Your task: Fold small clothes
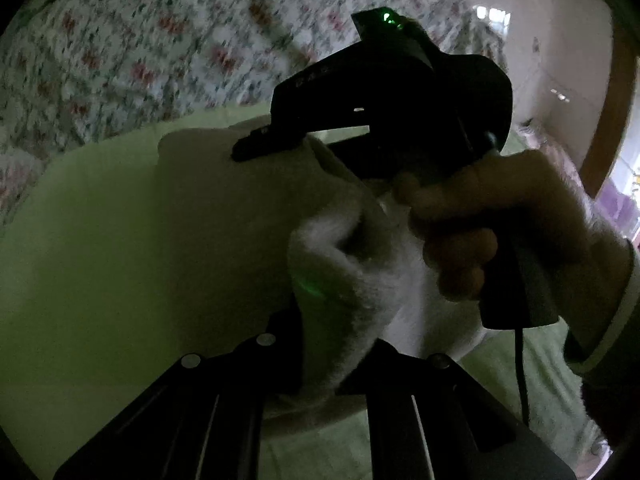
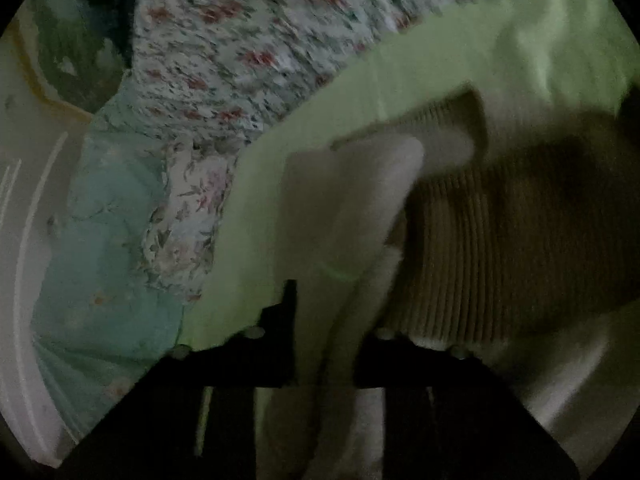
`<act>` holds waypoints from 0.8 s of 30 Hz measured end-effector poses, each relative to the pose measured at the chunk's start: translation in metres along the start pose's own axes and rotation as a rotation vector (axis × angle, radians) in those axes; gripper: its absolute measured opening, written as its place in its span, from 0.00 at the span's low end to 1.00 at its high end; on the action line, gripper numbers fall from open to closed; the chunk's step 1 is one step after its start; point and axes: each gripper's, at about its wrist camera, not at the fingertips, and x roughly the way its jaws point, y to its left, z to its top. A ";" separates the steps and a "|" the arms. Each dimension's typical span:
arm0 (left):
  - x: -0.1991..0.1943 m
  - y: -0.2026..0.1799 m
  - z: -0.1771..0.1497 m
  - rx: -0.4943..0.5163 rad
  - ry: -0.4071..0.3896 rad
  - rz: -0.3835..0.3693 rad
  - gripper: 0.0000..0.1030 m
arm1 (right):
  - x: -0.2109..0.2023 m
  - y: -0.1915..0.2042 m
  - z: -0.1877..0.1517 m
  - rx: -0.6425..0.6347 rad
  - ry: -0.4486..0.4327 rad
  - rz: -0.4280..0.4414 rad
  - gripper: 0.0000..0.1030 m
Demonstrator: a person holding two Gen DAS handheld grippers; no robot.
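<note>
Left gripper [image 1: 320, 344]: black fingers with round silver screws. Right gripper [image 1: 264, 148]: black housing, green indicator light [image 1: 387, 16], dark handle trailing a black cable [image 1: 520, 368]. Right hand [image 1: 492, 216]: bare skin, pale cuff, dark sleeve.

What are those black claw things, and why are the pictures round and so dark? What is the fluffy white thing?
The black claws are grabbing tools. A person holds one in each hand, and each tool carries a small camera with a very wide lens, so the pictures come out round.

One picture is from the left tool. At its bottom, the left gripper pinches a white fluffy garment. Across from it you see the right gripper, also nipping the cloth, and the person's right hand squeezing its handle.

The other picture is from the right tool. The right gripper there grips the same garment, which shows a ribbed part.

Underneath lies a light green sheet, and beyond it a flowered blanket. The room is simply dim.
</note>
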 end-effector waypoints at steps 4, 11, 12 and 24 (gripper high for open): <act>-0.005 -0.024 0.018 0.003 -0.028 -0.092 0.07 | -0.046 0.022 0.003 -0.134 -0.064 -0.016 0.17; 0.038 -0.079 0.028 -0.001 0.038 -0.192 0.07 | -0.110 -0.022 -0.002 -0.160 -0.095 -0.185 0.17; 0.046 -0.085 0.027 -0.005 0.053 -0.204 0.07 | -0.113 -0.036 -0.004 -0.152 -0.088 -0.207 0.17; 0.092 -0.115 0.008 0.042 0.153 -0.230 0.12 | -0.127 -0.096 -0.020 -0.132 -0.080 -0.346 0.17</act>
